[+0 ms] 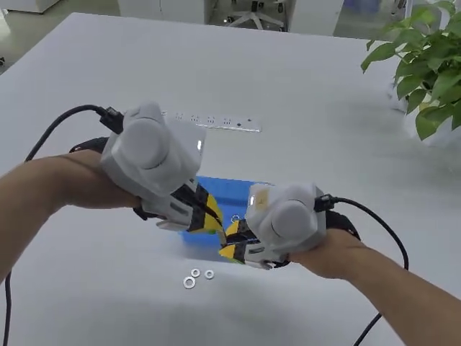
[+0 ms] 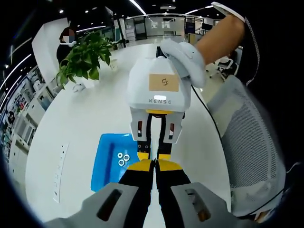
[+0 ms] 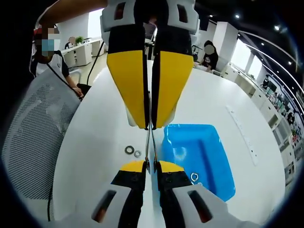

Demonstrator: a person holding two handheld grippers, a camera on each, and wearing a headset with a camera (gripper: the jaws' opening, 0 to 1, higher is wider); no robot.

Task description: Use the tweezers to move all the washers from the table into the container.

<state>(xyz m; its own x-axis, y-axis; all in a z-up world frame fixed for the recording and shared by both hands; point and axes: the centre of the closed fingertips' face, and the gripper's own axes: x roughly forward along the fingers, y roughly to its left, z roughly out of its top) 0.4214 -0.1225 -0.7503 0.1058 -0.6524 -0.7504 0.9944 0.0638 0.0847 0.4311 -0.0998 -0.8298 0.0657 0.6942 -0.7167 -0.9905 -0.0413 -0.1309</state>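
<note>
Both grippers meet nose to nose just above the near edge of the blue container (image 3: pixel 209 156), which sits on the white table (image 1: pixel 288 86). The right gripper (image 3: pixel 151 167) has its yellow-tipped jaws drawn almost together, clenched on the thin metal tweezers (image 3: pixel 149 142); the two slim arms of the tweezers run forward out of that narrow slot. They run straight into the jaws of the left gripper (image 2: pixel 155 165), which come down from the top of the right gripper view. Those jaws are likewise pinched in, with only a sliver between the yellow pads, and the tweezers lie in that sliver; so each gripper grasps the same tool from opposite ends. In the left gripper view the tweezers are too thin and dark to make out well, so I cannot tell which end is the tip, nor whether anything is caught in it.

Three loose washers (image 1: pixel 194 277) lie on the table close together, just beside the container on the person's side and below the joined jaws; the right gripper view shows two of them to the left of the tweezers, apart from the container wall. The stored washers (image 2: pixel 123 159) rest on the container floor in a small cluster of three.

A power strip (image 1: pixel 209 121) lies on the table beyond the container; a leafy plant (image 1: pixel 425 65) stands at the far right edge; a mesh chair (image 3: pixel 38 128) stands beside the table.
</note>
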